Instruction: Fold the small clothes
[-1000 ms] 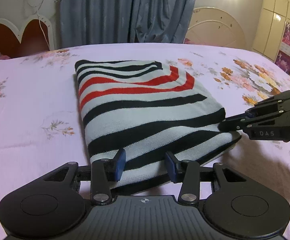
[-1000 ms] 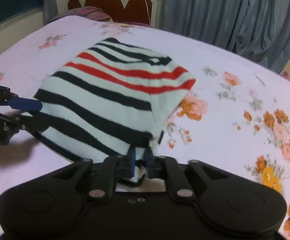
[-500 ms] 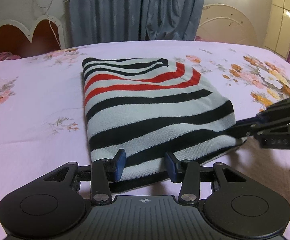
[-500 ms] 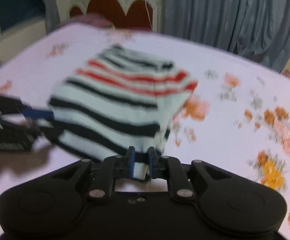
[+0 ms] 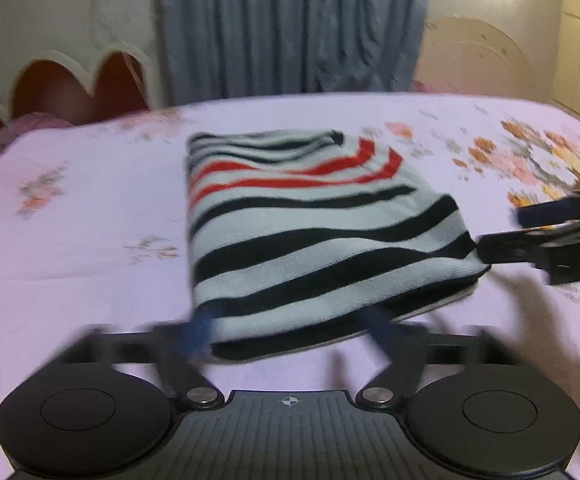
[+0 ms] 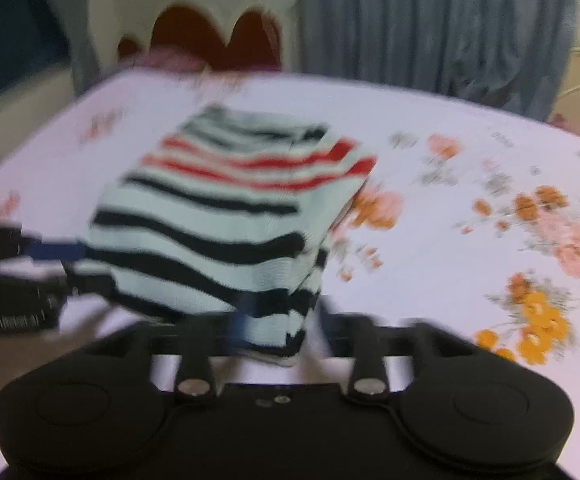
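Note:
A folded knit garment [image 5: 310,232] with white, black and red stripes lies on the pink floral bedsheet [image 5: 90,220]; it also shows in the right wrist view [image 6: 230,216]. My left gripper [image 5: 290,328] is open, its blurred fingers wide apart at the garment's near edge. My right gripper [image 6: 278,324] is open, fingers either side of the garment's near corner. In the left wrist view the right gripper [image 5: 530,232] is at the garment's right corner, jaws apart. In the right wrist view the left gripper [image 6: 50,264] sits at the garment's left edge.
A red and white headboard [image 5: 78,84] and grey-blue curtains [image 5: 290,28] stand beyond the bed. A round pale object [image 5: 478,56] leans at the back right. The sheet [image 6: 490,220] spreads around the garment.
Both grippers have opened wider: the right one let go of the garment's corner, and the left fingers spread apart. Both cameras pulled back slightly, with motion blur.

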A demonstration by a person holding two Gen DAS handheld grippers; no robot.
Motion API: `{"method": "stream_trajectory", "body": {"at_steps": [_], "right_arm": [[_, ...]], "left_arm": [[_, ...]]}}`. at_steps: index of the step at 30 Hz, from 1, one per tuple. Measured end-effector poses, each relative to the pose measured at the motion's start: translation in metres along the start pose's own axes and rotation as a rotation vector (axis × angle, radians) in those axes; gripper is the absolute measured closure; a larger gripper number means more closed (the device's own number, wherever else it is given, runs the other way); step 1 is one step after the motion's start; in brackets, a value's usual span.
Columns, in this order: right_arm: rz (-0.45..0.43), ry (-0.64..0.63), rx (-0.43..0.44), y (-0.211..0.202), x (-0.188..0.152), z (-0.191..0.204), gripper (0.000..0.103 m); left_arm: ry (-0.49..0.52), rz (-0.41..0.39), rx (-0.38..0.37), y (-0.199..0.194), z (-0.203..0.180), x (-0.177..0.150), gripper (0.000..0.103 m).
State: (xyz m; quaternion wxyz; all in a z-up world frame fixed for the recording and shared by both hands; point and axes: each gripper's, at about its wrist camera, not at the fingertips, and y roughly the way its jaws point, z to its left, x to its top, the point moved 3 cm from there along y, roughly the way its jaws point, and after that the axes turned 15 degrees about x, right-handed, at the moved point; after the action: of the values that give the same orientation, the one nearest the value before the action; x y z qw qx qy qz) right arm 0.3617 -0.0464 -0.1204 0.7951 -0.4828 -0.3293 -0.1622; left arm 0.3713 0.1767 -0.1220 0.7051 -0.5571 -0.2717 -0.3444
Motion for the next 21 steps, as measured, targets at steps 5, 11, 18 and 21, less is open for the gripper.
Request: {"method": "stream_trajectory", "body": {"at_steps": [5, 11, 18, 21], "right_arm": [[0.004, 0.039, -0.042, -0.032, -0.019, 0.0, 0.001], [0.003, 0.064, -0.063, -0.066, -0.039, 0.006, 0.001], [-0.046, 0.046, -0.066, -0.104, -0.042, 0.029, 0.001], [-0.061, 0.034, -0.076, -0.121, -0.042, 0.038, 0.001]], "left_arm": [[-0.038, 0.019, 0.048, -0.03, 0.002, -0.02, 0.0], [-0.078, 0.038, 0.054, -0.061, 0.001, -0.03, 0.0], [-0.102, -0.007, 0.07, -0.108, 0.002, -0.022, 0.0], [-0.112, -0.018, 0.077, -0.128, 0.003, -0.021, 0.0]]}}
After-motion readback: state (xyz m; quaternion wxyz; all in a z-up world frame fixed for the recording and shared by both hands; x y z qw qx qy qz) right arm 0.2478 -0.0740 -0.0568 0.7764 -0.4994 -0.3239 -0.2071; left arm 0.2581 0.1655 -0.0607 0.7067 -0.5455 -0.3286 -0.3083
